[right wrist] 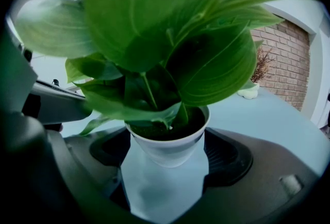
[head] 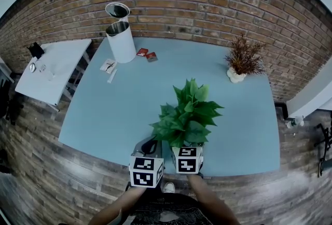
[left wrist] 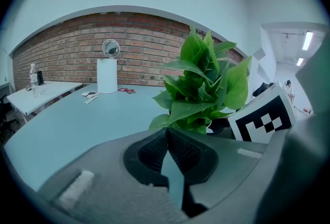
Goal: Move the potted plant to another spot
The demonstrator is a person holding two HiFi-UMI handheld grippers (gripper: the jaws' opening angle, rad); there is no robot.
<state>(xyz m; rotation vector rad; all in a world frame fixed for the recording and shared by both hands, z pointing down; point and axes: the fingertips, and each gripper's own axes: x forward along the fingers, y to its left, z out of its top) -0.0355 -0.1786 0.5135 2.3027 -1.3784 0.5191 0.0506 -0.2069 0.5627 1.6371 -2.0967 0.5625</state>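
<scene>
Tools: two. The left tool (left wrist: 166,138) is pinched together and empty. The right tool (right wrist: 167,152) is wide, gripping the plant (head: 187,112).
Plant: one, green, between the right tool's jaws at the desk's (head: 114,110) near edge.
Far: one dry plant (head: 243,57), one bin (head: 121,41), two red packets (head: 147,54).

The potted plant (head: 187,115) stands on the bench (head: 104,115) at the lower centre of the head view. Its pot sits between the jaws of the right hand-held gripper (right wrist: 167,155), apparently touching both. The left hand-held gripper (left wrist: 166,134) lies just left of the plant. A cylindrical container (head: 121,41) stands at the bench's upper left and a second small plant (head: 241,60) at its upper right. A side table (head: 54,68) lies left of the bench.
</scene>
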